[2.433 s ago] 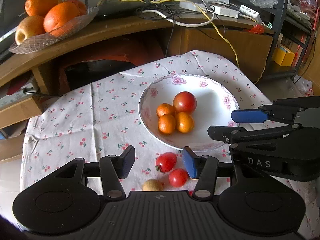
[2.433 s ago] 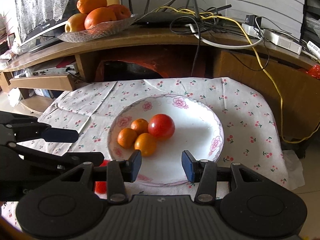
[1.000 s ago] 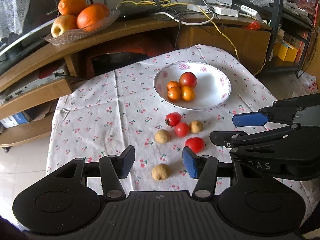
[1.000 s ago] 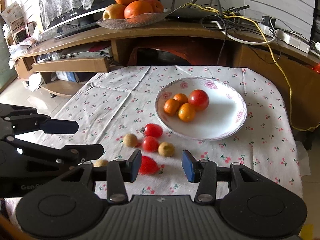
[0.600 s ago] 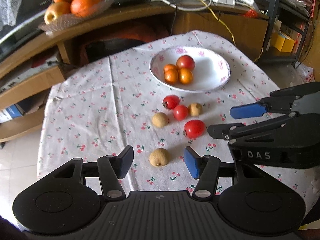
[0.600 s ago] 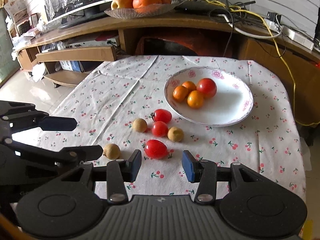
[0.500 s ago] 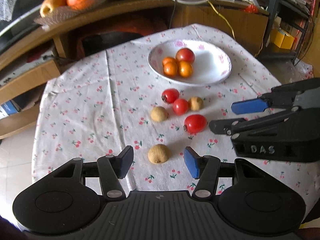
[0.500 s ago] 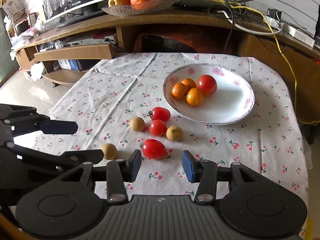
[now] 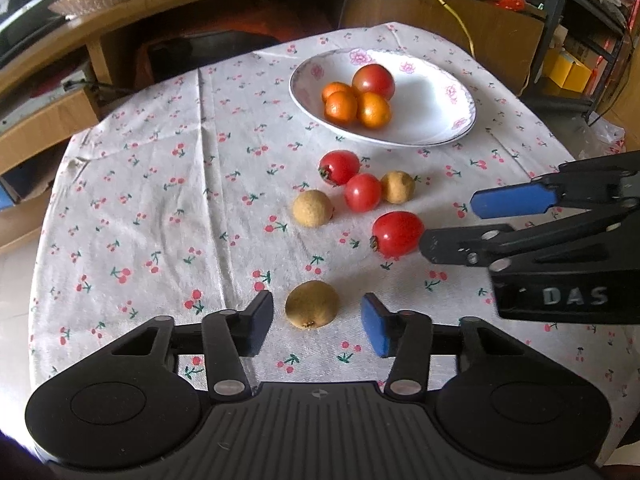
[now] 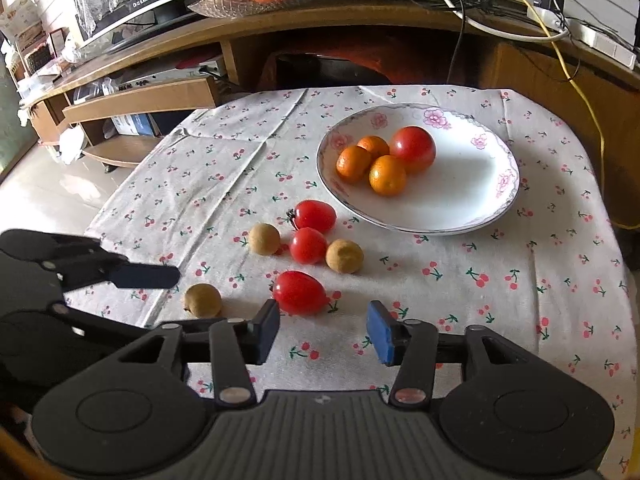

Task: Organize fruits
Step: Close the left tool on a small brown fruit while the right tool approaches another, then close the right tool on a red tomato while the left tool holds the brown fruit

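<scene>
From your left wrist cam, your left gripper [image 9: 316, 322] is sitting wide open with a small brown fruit [image 9: 312, 304] lying on the cloth right between the two blue pads, not touching either one as far as I can see. Past it there's a long red tomato [image 9: 396, 233], and your right gripper [image 9: 476, 224] pokes in from the right edge with its fingertips just beside that tomato, fingers spread apart. Further back you've got a little cluster on the cherry-print tablecloth [image 9: 160, 184]: two round red tomatoes [image 9: 339, 167] and two more brown fruits [image 9: 312, 208], all close together. Behind those sits the white floral plate [image 9: 440, 128], holding three small oranges [image 9: 340, 106] bunched against a big tomato [image 9: 373, 81] on its left side. Over to the right wrist cam: your right gripper [image 10: 322, 328] is open too, nothing between the fingers, and the long red tomato [image 10: 299, 293] lies just ahead of the left finger, slightly off to that side. The nearest brown fruit [image 10: 202, 300] is to the left of it, with your left gripper [image 10: 132, 280] coming in from the left edge over it. The cluster and the plate [image 10: 472, 208] are further up the table, and a glass dish of big oranges [image 10: 264, 0] sits on the wooden shelf behind.
</scene>
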### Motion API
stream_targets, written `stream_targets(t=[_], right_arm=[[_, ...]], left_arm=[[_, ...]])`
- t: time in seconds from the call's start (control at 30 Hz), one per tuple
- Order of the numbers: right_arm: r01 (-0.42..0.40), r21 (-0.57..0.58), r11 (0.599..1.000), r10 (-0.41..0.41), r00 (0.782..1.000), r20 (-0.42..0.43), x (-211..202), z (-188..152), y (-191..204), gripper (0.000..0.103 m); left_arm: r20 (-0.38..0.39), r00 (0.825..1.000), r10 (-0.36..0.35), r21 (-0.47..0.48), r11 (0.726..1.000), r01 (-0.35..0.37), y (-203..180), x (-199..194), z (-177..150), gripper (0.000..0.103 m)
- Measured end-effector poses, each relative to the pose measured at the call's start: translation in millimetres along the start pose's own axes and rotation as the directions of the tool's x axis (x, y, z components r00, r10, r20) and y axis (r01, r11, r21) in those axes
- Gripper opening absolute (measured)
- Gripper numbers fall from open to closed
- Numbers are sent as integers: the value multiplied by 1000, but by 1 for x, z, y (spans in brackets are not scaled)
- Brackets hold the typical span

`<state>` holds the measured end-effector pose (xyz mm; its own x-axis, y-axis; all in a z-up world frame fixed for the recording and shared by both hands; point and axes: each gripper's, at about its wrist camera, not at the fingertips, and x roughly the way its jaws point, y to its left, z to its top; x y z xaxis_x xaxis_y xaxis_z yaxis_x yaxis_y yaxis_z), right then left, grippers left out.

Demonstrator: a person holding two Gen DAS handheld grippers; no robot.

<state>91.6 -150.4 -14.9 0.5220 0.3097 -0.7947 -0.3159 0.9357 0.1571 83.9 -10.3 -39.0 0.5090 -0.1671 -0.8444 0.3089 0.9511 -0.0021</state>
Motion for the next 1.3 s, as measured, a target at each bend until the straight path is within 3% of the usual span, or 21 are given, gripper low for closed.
stream_targets(t=[0.13, 0.37, 0.7, 0.97, 1.0, 1.1, 1.3], right_arm=[[-12, 10, 1000, 12, 1000, 4, 0, 2, -1, 49], [-20, 20, 1000, 20, 1000, -15, 11, 0, -5, 49], [-68, 19, 997, 68, 998, 4, 24, 6, 0, 51], [-59, 1, 998, 59, 998, -15, 42, 4, 4, 51], [-57, 4, 998, 57, 998, -14, 42, 5, 4, 51], [-45, -21, 999, 45, 999, -14, 41, 6, 7, 36], [-33, -40, 999, 32, 999, -29, 35, 3, 8, 34]], left_arm=[[-11, 1000, -14, -16, 1000, 14, 3, 5, -1, 42], [-2, 1000, -15, -6, 1000, 15, -1, 3, -2, 38], [-10, 1000, -20, 10, 1000, 20, -3, 1, -5, 39], [-2, 1000, -6, 26, 1000, 6, -3, 4, -5, 50], [-2, 1000, -5, 27, 1000, 6, -3, 4, -4, 51], [-2, 1000, -10, 21, 1000, 10, -1, 5, -2, 50], [2, 1000, -17, 47, 999, 17, -4, 4, -2, 38]])
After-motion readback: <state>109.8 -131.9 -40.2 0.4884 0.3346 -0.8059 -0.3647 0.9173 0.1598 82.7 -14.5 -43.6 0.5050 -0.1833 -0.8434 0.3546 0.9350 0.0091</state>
